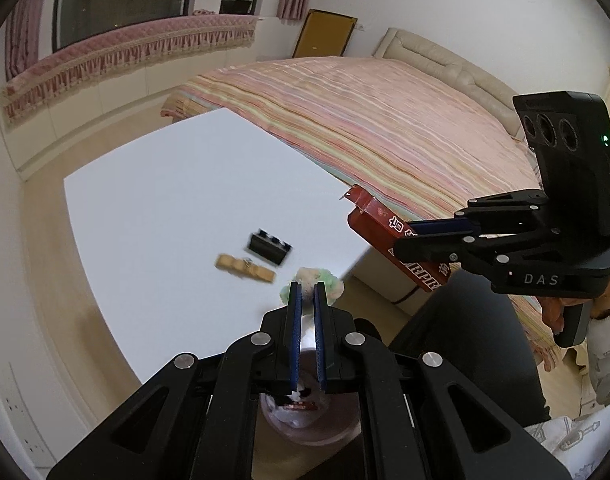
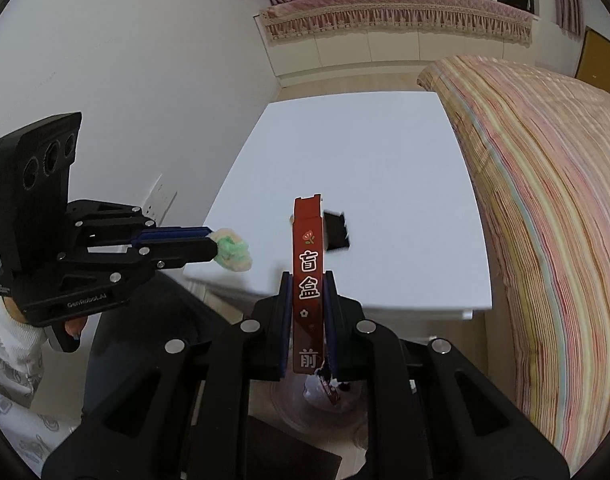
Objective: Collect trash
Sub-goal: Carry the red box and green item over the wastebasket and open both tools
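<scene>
left gripper (image 1: 308, 292): jaws pinched on a crumpled green-and-peach wad (image 1: 314, 280), looks like tissue or a wrapper. In the right wrist view it pokes out past the fingertips at centre left (image 2: 233, 254).

right gripper (image 2: 308, 292): jaws clamped on a flattened red box (image 2: 308, 264) with white Chinese lettering, held by its thin sides. In the left wrist view it's at the right of the frame, sticking up and left out of the jaws (image 1: 385, 236).

trash bin (image 1: 305, 420): I think that's what the round pinkish container is, bottom centre of both views, right under the fingers, with white and dark scraps already inside. It sits on the floor below the near edge of the white table (image 1: 177, 208).

left on the table: a black block (image 1: 269, 246) with round holes on top and a tan biscuit-looking bar (image 1: 245, 267) just beside it, mid-frame in the left wrist view. Both blurry, so can't say if they're trash.

where we are: my guess is both pieces are being carried to the bin, drop not done yet.

what could go wrong: the box is long and tilted, so if released off-centre it could catch the rim and tip onto the floor. The wad is light and fuzzy, so it might cling to the pads instead of falling. Both grippers crowd the same small opening, so they could bump.
</scene>
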Motion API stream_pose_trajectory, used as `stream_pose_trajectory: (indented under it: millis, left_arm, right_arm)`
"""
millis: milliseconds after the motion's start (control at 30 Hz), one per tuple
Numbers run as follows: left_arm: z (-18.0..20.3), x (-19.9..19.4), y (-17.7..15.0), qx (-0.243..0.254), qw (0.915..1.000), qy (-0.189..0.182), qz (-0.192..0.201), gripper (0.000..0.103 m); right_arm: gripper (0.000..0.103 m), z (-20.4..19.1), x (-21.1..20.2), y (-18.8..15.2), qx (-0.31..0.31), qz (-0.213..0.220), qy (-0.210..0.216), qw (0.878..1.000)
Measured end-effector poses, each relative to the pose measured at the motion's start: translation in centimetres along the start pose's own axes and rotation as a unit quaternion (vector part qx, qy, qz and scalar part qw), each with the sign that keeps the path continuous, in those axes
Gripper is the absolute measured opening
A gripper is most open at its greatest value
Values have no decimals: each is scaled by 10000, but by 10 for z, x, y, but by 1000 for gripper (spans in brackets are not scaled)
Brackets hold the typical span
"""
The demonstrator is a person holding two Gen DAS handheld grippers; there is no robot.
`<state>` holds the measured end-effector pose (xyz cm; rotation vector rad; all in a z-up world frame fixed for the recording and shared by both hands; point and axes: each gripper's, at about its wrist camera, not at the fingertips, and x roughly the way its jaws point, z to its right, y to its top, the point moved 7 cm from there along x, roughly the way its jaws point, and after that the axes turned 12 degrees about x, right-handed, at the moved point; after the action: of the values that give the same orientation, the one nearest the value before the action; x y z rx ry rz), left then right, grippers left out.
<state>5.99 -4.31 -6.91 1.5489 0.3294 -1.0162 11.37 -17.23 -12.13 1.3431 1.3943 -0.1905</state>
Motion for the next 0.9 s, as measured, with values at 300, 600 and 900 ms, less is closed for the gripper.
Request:
stream_pose_trajectory:
  millis: [300,600,900]
  left_arm:
    - [29,-7,-26,-14,9999,-61,-84,6]
    - [46,-7,-42,32,9998,-91,-159,6]
    - [54,-9,-48,87,9997,-125,-197,6]
  right_arm:
    - [14,-1,-6,-43,43,-163,-3,9999]
    - [14,-1,-7,-66,96,-234,-7,9997]
    - [14,-3,-7,-74,76,-303,-5,9995]
